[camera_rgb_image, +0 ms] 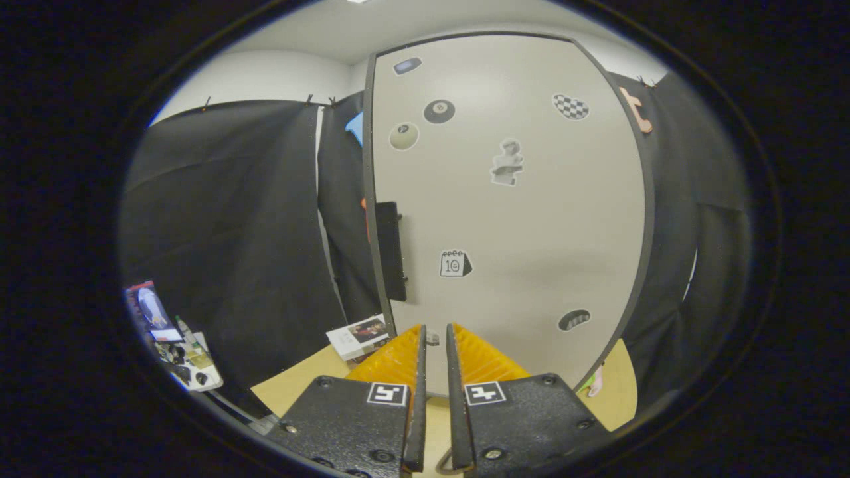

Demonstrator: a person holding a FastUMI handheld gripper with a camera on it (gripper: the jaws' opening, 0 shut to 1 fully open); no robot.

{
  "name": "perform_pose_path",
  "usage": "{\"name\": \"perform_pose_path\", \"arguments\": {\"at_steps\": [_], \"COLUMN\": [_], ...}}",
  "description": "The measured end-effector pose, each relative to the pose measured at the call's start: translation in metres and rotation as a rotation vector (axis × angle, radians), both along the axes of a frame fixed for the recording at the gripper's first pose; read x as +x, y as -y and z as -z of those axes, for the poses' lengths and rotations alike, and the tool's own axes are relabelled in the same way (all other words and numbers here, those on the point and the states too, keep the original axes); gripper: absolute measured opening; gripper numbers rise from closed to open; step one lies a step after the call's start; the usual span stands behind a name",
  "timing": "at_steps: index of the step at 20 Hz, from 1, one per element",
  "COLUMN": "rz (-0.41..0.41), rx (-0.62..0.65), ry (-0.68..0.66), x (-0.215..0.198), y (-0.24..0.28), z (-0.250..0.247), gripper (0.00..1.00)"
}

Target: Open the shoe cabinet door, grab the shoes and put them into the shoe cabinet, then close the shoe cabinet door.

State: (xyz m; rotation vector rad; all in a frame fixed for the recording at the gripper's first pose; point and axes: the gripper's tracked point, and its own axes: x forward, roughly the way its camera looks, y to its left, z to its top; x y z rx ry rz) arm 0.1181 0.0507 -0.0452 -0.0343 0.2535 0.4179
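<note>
The shoe cabinet door (531, 219) is a pale panel with a dark edge and several stickers, standing upright right in front of me. A black handle (390, 249) sits on its left edge, above and left of the fingers. My gripper (435, 334) points at the lower part of the door, fingertips very near its surface. The fingers stand almost together with a thin slit between them and hold nothing. A small grey mark (432, 338) on the door shows through the slit. No shoes are in sight.
The cabinet stands on a light wooden surface (299, 388). A magazine (358, 335) lies left of the fingers by the door's foot. A small pink and green item (594, 382) lies at the door's right foot. A cluttered tray (182, 358) sits far left.
</note>
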Motion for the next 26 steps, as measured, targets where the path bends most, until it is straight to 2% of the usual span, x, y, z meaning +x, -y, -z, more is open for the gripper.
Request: {"name": "perform_pose_path", "arguments": {"at_steps": [2,6,8,15,16,17,18,20,24,26], "rz": [-0.010,-0.029,0.028,0.127,0.146,0.187,0.230,0.223,0.227,0.202], "rx": [0.021,0.021,-0.004,0.021,0.015,0.011,0.018,0.062,0.008,0.004], "ry": [0.008,0.101,0.145,0.108,0.096,0.083,0.065,0.056,0.048,0.035], "x": [0.010,0.027,0.046,0.084,0.087,0.091,0.099,0.106,0.102,0.098], "y": [-0.016,-0.050,-0.060,-0.106,-0.107,-0.103,-0.096,-0.100,-0.099,-0.098], "z": [0.000,-0.017,-0.022,-0.019,-0.015,-0.011,-0.005,-0.001,-0.002,-0.001], "gripper": [0.20,0.75,1.00,1.00,0.94,0.75,0.67,0.41,0.35,0.30]}}
